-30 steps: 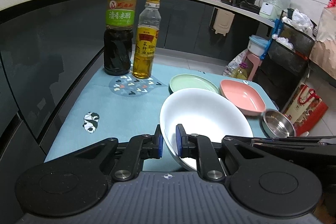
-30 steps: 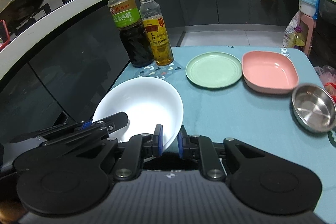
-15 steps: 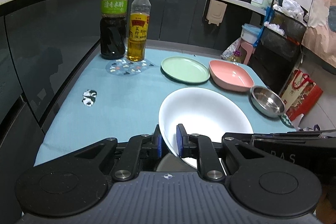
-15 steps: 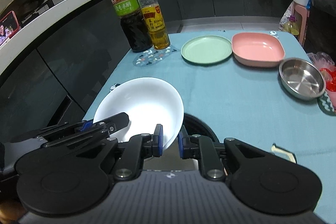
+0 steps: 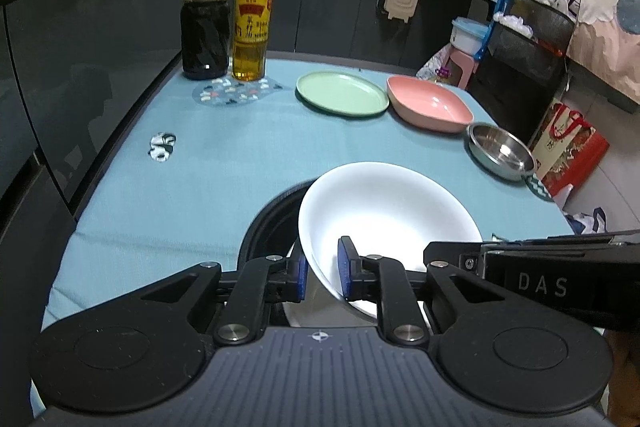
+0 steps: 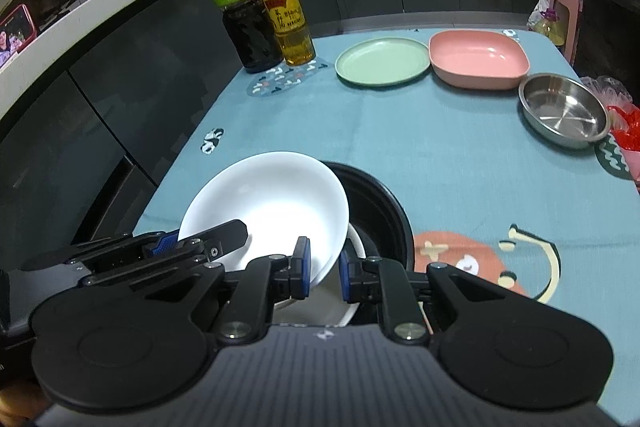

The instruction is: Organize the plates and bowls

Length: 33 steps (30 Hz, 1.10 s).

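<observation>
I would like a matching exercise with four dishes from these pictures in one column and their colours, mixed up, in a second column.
Dishes:
1. round flat plate
2. squarish dish
3. bowl held by both grippers
4. small bowl near the table's right edge

Colours:
A. white
B. silver metal
C. green
D. pink

Pairs: 1-C, 2-D, 3-A, 4-B
</observation>
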### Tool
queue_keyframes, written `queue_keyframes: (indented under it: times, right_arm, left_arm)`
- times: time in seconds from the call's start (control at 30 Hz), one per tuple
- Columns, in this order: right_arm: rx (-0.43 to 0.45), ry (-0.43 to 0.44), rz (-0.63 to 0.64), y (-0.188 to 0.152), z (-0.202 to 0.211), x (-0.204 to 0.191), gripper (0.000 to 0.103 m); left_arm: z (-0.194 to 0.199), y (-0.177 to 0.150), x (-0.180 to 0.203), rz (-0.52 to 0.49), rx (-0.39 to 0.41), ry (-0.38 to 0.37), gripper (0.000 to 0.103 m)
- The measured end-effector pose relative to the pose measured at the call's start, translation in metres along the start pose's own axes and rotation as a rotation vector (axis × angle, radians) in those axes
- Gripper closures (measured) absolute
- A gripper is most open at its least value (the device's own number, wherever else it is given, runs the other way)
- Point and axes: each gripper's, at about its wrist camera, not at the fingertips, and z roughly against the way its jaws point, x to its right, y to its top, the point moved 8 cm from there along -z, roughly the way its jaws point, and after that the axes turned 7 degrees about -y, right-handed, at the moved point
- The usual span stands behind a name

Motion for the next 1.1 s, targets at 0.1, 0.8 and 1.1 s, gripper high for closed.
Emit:
queue_keyframes:
  times: [0.1,0.8,1.1]
  right_arm:
    - [-0.011,-0.001,0.003,-0.004,-0.001,0.000,0.098]
    - [-0.019,-0.011,0.007,-0.008,-0.002,0.006,0.096]
    - [-0.025,-0.003,-0.008,-0.007,-0.003,0.009,0.096]
  left_arm:
    - [-0.001,-0.005,-0.002,0.005,-0.017,-0.002,0.088]
    - [-0.003,-0.015,-0.006,0.006,-0.074,0.006,0.089]
    - [-0.001,-0.014,-0.006,0.004,-0.060,0.011,0.089]
